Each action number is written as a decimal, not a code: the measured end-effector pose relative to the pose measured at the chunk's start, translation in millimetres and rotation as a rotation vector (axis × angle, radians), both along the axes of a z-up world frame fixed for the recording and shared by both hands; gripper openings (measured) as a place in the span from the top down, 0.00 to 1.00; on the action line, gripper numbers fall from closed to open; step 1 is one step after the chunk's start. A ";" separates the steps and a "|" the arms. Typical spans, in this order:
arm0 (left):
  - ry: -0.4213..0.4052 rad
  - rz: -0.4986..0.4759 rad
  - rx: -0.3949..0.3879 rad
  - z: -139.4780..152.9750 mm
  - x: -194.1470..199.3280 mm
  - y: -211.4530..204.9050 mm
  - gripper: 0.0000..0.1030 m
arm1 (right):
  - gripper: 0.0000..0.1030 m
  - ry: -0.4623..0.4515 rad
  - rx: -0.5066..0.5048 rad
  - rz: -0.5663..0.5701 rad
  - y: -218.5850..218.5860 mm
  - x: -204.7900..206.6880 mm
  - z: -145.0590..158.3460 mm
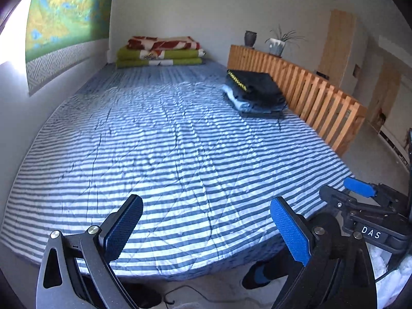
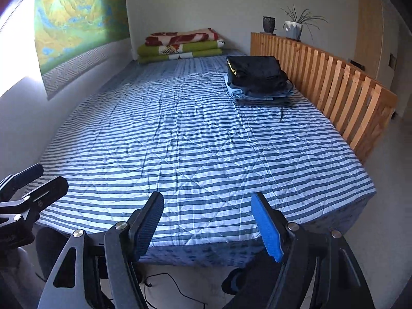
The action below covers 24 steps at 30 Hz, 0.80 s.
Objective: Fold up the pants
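A stack of folded pants (image 1: 255, 90) (image 2: 257, 77) lies on the far right of the striped bed cover (image 1: 154, 141) (image 2: 180, 141), beside the wooden rail. Its top piece is black with a yellow-lettered band, and blue denim shows beneath. My left gripper (image 1: 206, 202) hangs open over the bed's near edge with nothing between its blue pads (image 1: 291, 231). It also shows at the left edge of the right wrist view (image 2: 45, 177). My right gripper (image 2: 207, 197) is open and holds nothing. It also appears at the right of the left wrist view (image 1: 345, 190).
Folded green and red blankets (image 1: 159, 51) (image 2: 180, 45) lie at the bed's far end. A slatted wooden rail (image 1: 309, 90) (image 2: 334, 82) with two pots runs along the right. A wall borders the left. On the floor are a person's foot (image 1: 257, 275) (image 2: 234, 283) and a cable (image 2: 175, 291).
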<state>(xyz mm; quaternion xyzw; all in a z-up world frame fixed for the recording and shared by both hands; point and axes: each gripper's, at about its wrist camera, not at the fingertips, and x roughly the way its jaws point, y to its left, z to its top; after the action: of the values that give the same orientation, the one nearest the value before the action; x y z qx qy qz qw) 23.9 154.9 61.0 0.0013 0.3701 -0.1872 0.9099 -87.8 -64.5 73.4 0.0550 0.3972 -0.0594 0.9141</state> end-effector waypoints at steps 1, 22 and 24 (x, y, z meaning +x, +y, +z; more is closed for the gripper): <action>0.008 0.004 -0.001 -3.5 1.7 0.8 0.02 | 0.35 0.003 -0.011 -0.005 1.7 3.2 -3.9; 0.070 0.020 0.017 -40.0 56.0 -8.6 0.02 | 0.35 0.033 -0.070 -0.075 1.0 35.6 -24.3; 0.077 0.024 0.012 -41.7 57.1 -7.5 0.02 | 0.35 0.031 -0.071 -0.072 1.0 37.4 -23.8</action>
<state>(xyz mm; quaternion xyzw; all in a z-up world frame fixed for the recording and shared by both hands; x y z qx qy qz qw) 81.0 147.4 19.3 -0.0049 0.4058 -0.1742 0.8972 -50.4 -63.5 49.6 0.0359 0.4067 -0.1072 0.9065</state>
